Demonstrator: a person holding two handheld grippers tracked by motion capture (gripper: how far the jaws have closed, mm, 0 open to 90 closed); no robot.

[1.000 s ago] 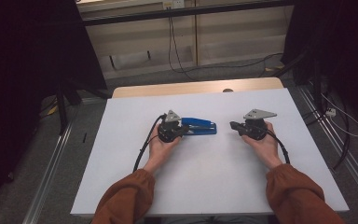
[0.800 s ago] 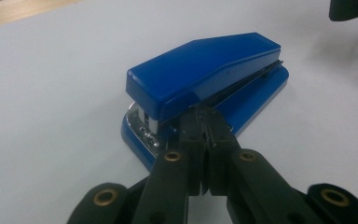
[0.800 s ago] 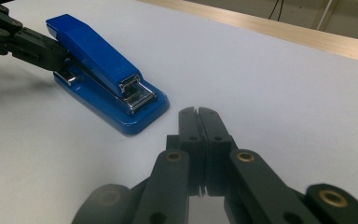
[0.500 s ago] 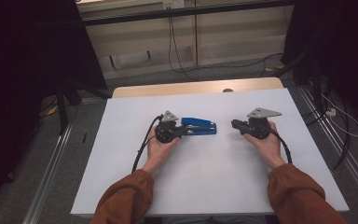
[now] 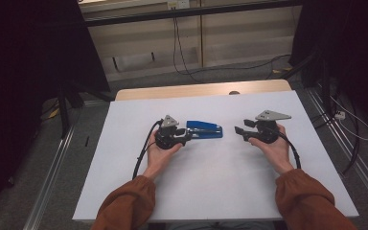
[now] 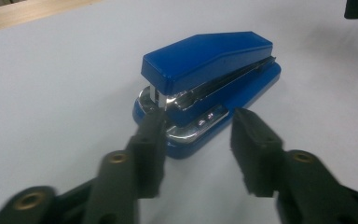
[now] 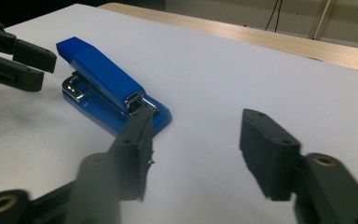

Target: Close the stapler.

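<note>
Stapler (image 5: pixel 205 130) position: the blue stapler lies flat on the white table (image 5: pixel 211 191), near the middle of it, with its long axis running across the table from your left toward your right. Its chrome hinge end faces your left gripper (image 5: pixel 188 137); its tapered nose end faces your right gripper (image 5: pixel 238 132).

Left gripper: you hold it just beside the hinge end of the stapler, pointing along the stapler's length. In the left gripper view, the two black jaws rise from the bottom edge at a middling gap, and they have just been opening. The hinge end of the stapler (image 6: pixel 208 84) sits just ahead of the fingertips (image 6: pixel 254 140), roughly on the line between them. The left jaw tip overlaps the chrome base plate in that view; whether it touches the metal cannot be told. The pads press on nothing.

Right gripper: you hold it near the nose end of the stapler, apart from it, with bare table between. In the right gripper view, its jaws also stand at a middling gap and have just been opening, with nothing between them. The stapler (image 7: pixel 112 88) lies ahead and to the left of them in that view, and your left gripper (image 7: pixel 21 63) appears beyond it at the upper left edge.

Both hands rest low on the table, palms cradling the gripper bodies, cables trailing back toward your sleeves (image 5: pixel 124 211).
</note>
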